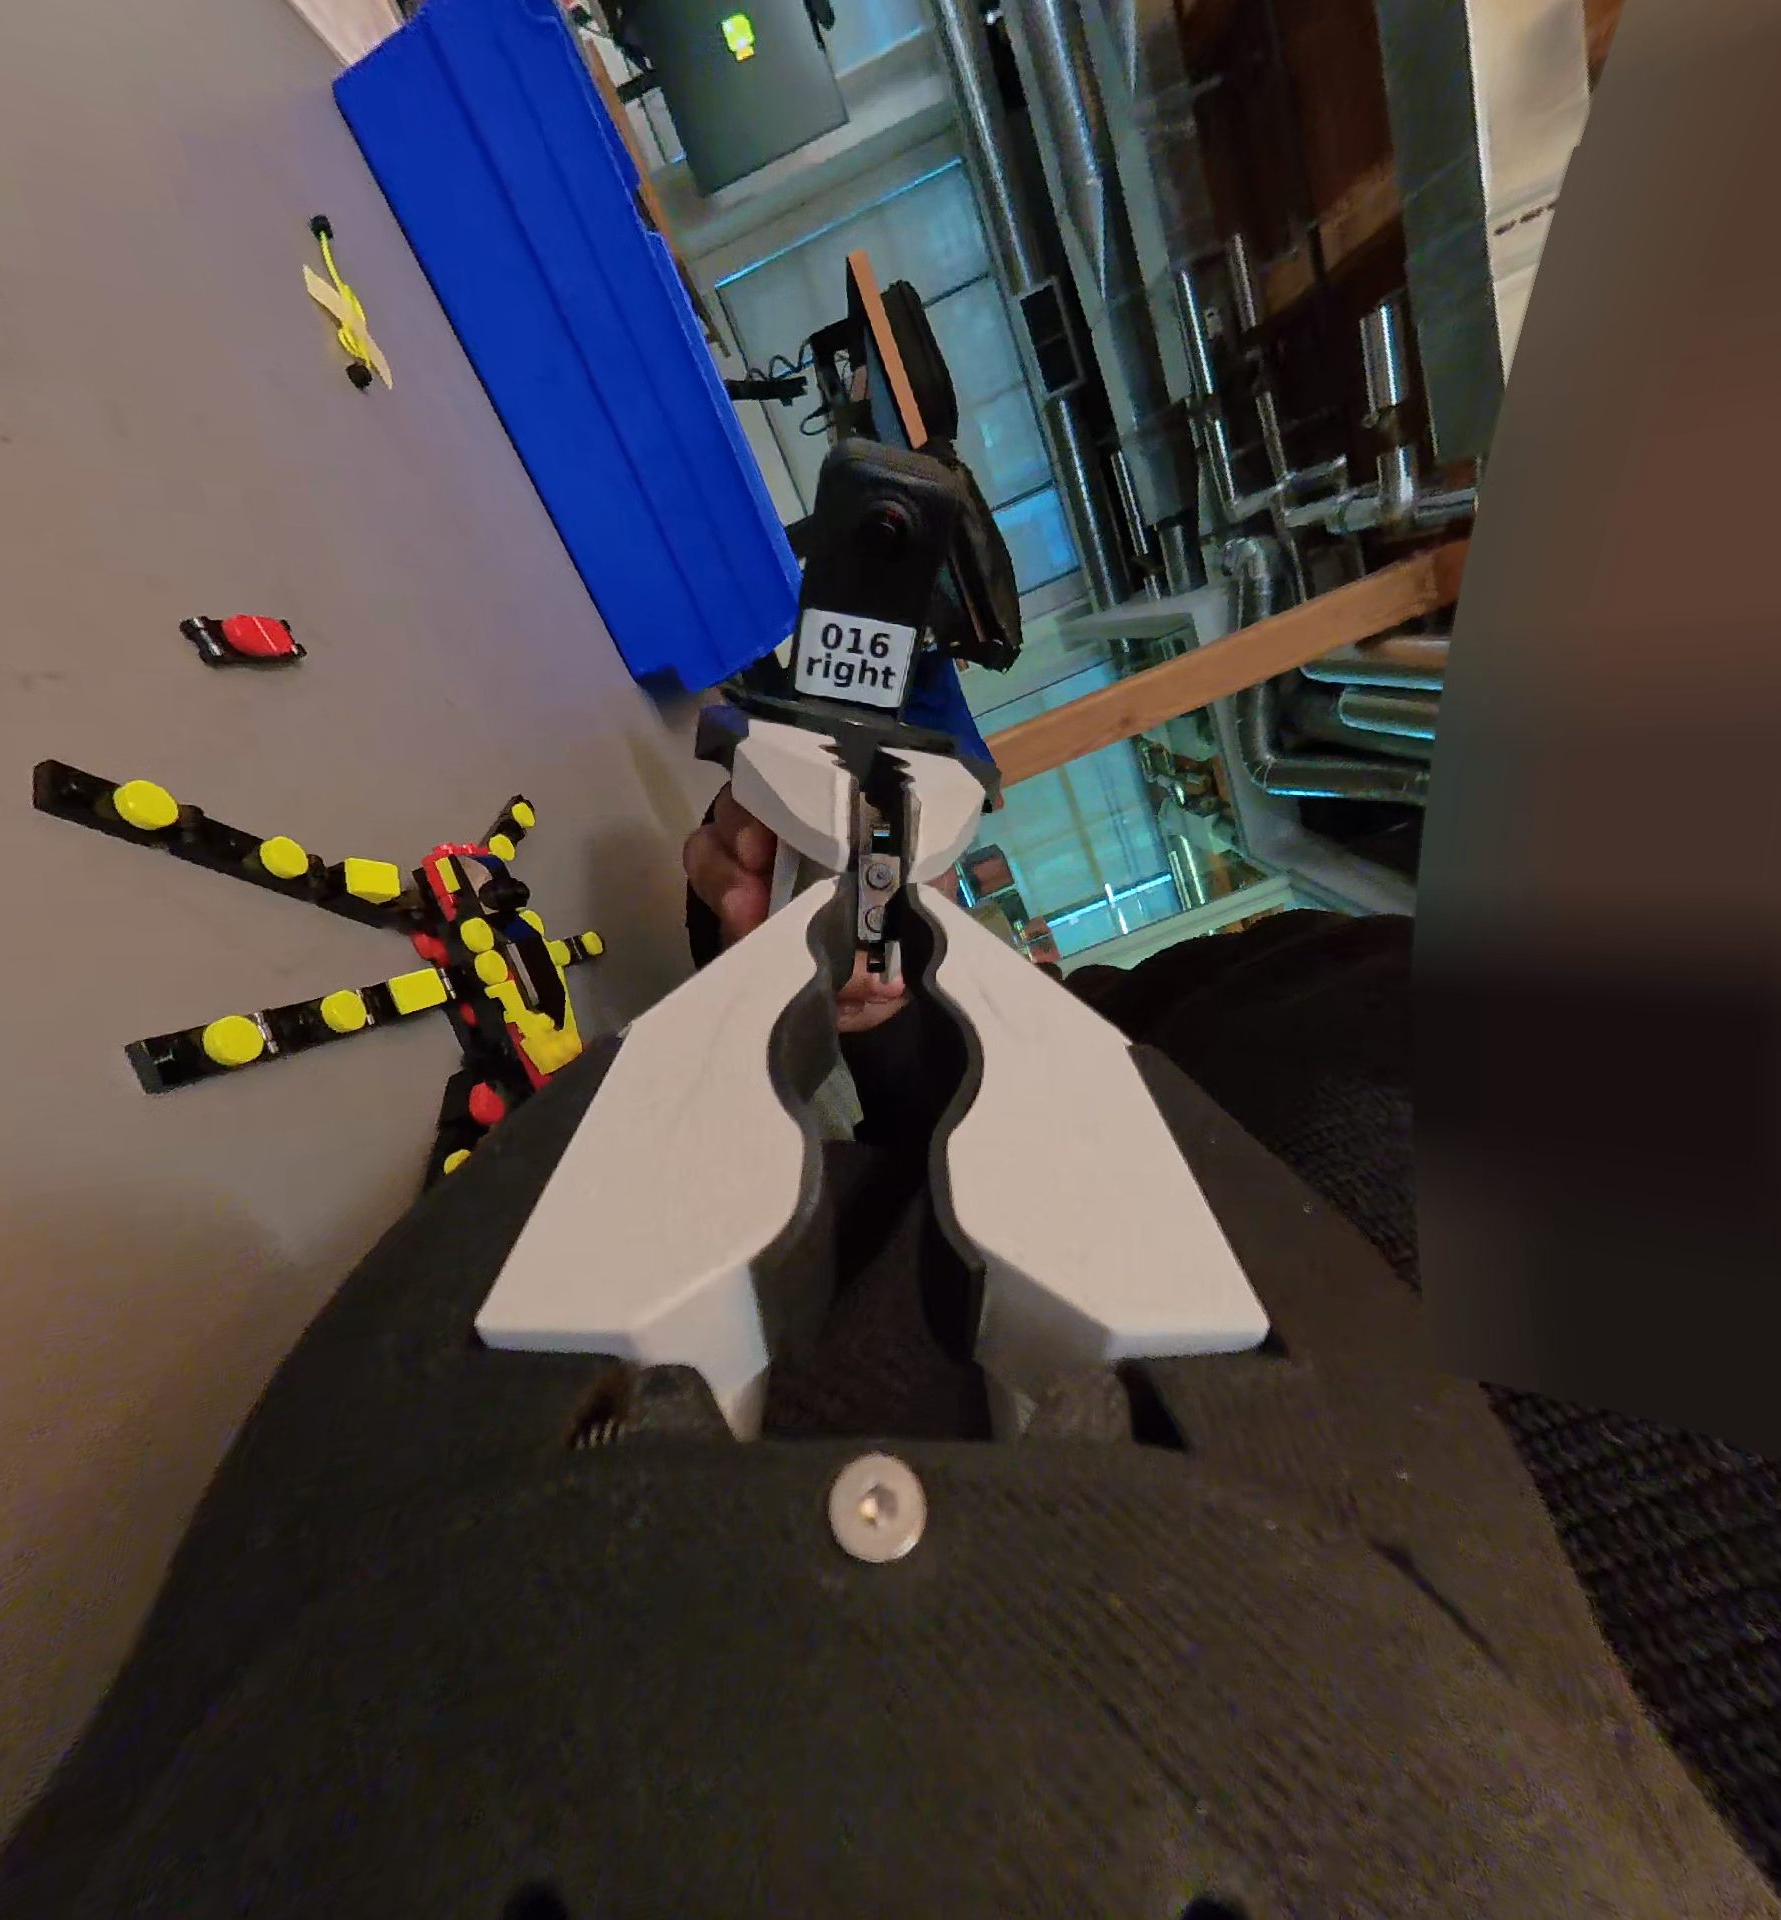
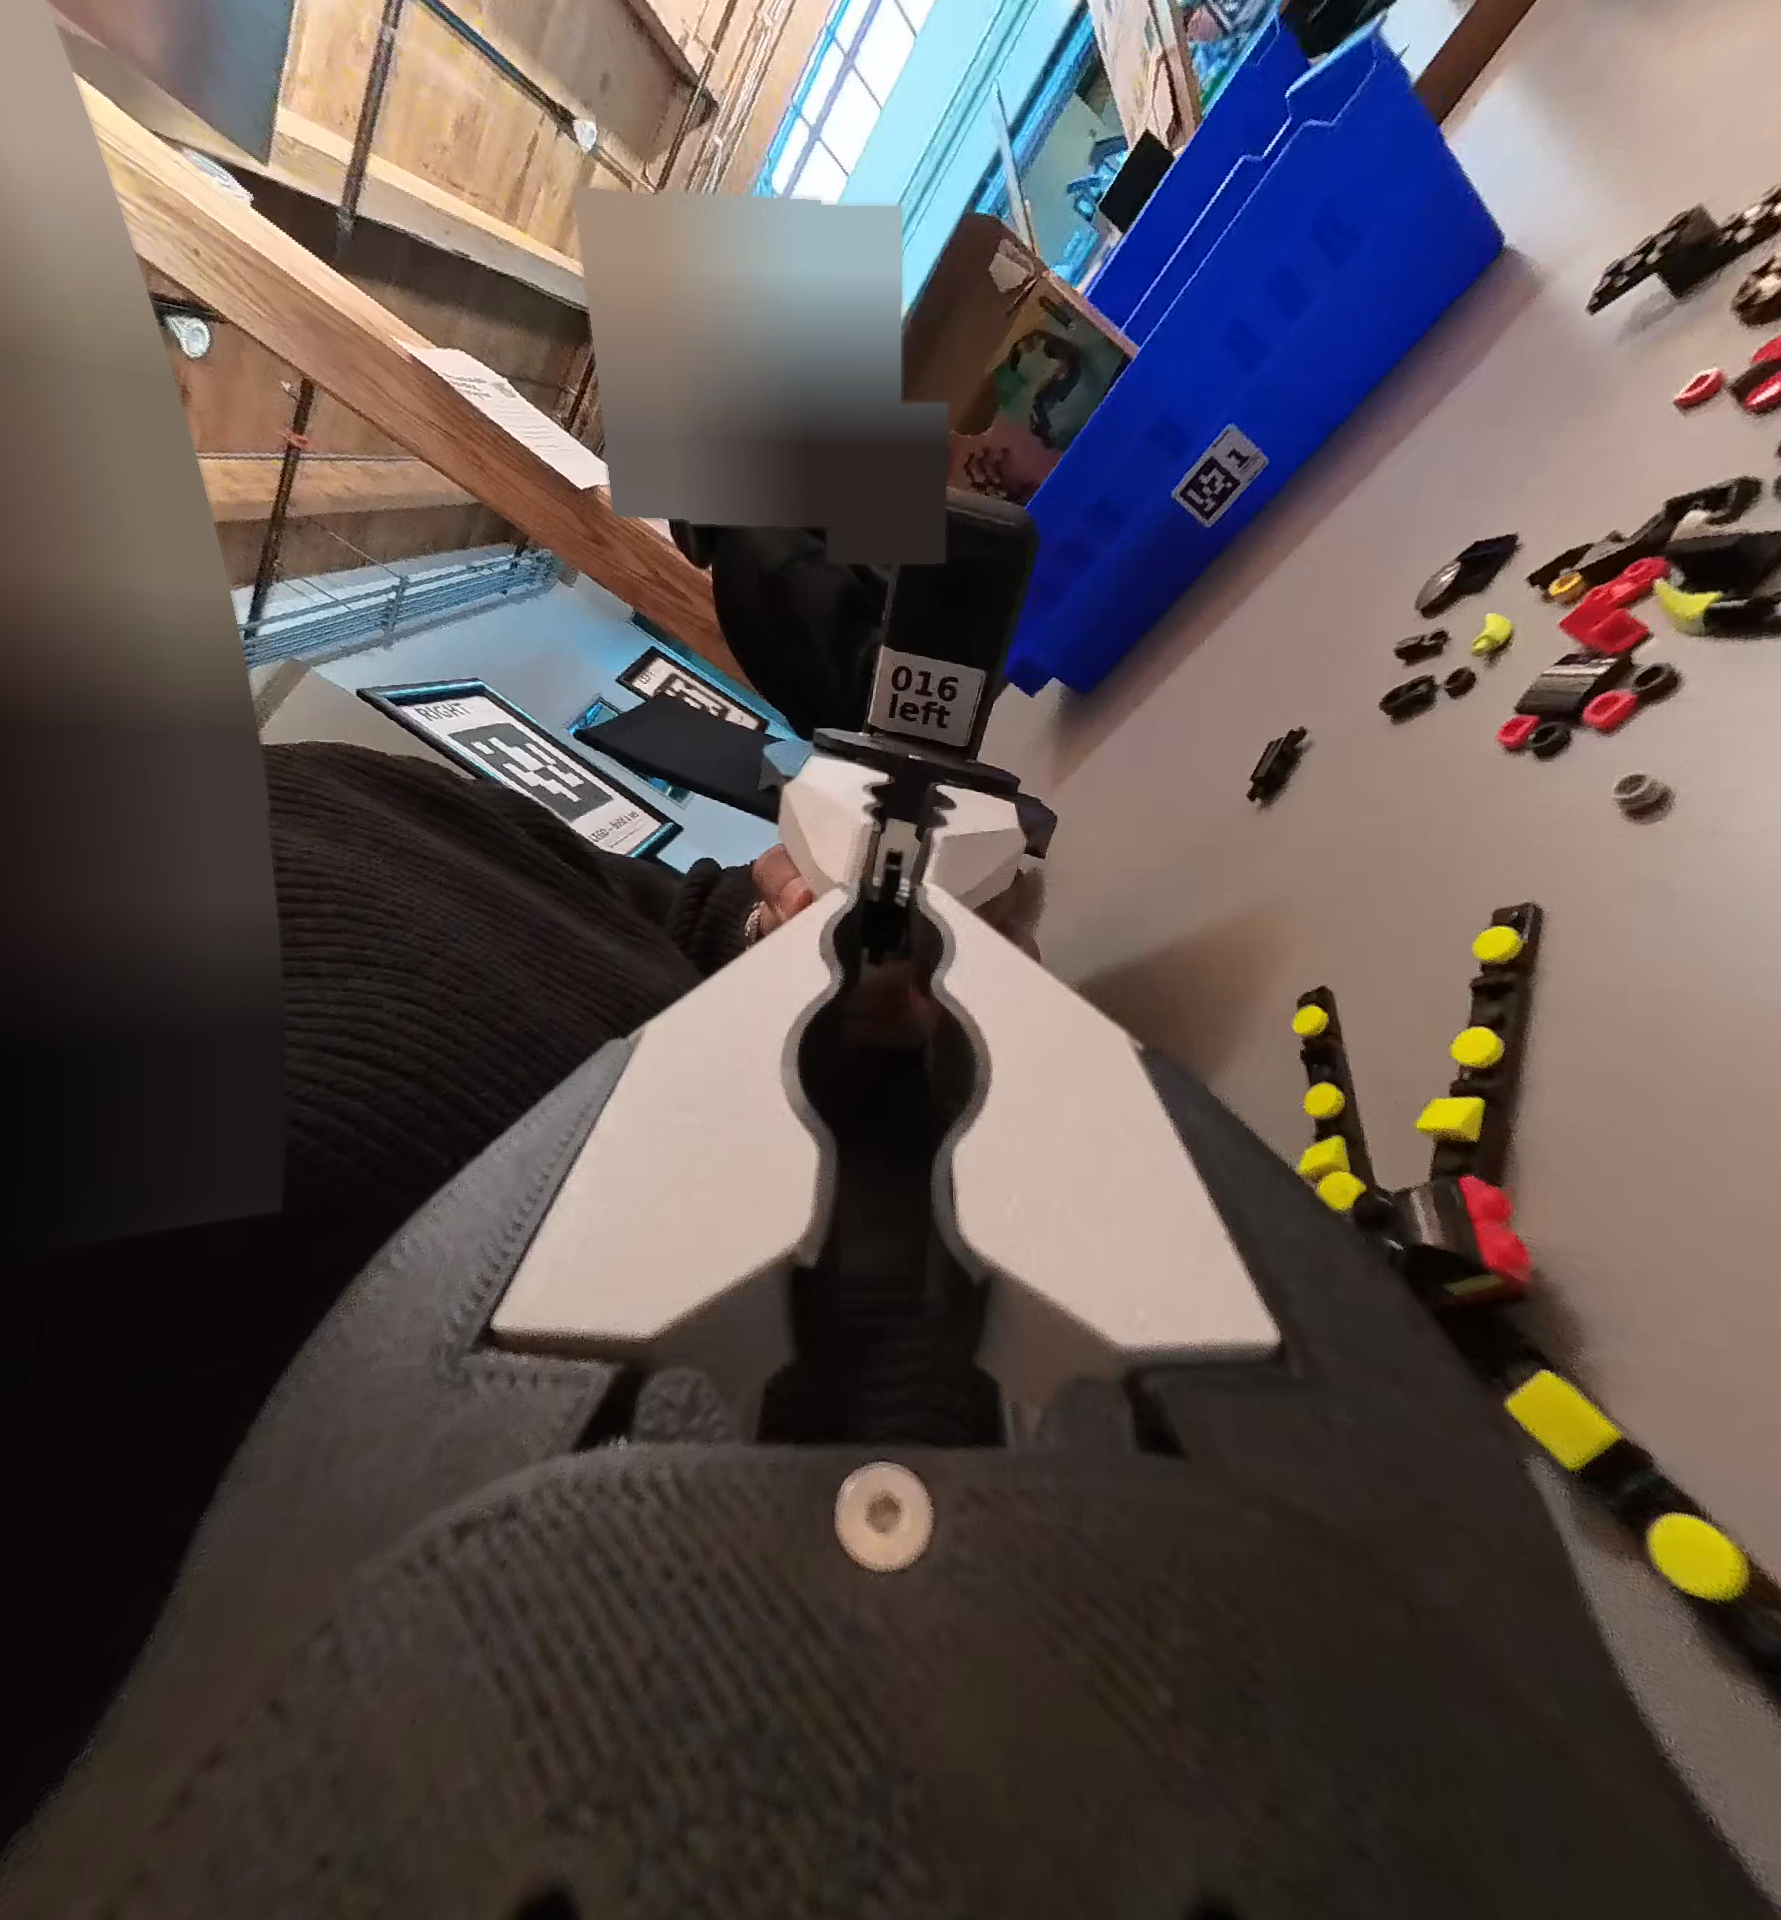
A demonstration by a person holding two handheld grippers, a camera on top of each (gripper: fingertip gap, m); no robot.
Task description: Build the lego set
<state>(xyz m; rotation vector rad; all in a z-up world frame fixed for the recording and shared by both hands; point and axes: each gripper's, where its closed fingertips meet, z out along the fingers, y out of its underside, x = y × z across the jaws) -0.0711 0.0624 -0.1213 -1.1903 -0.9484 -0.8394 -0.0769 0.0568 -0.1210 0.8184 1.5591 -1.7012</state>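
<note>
While both tools were held tip to tip above the tabletop edge, a small black and grey lego piece [image 1: 873, 902] was pinched between them. The left tool [image 1: 870, 961], white-fingered on a black body, was pressed together on that piece; the right tool [image 2: 886, 914], of like build, was likewise closed on it. A black lego model with yellow studs and red bricks [image 1: 470, 956] was recorded lying on the grey tabletop [image 1: 138, 520], near a blue plastic bin [image 1: 574, 353]. Loose black, red and yellow lego parts [image 2: 1592, 644] were scattered well apart from it.
</note>
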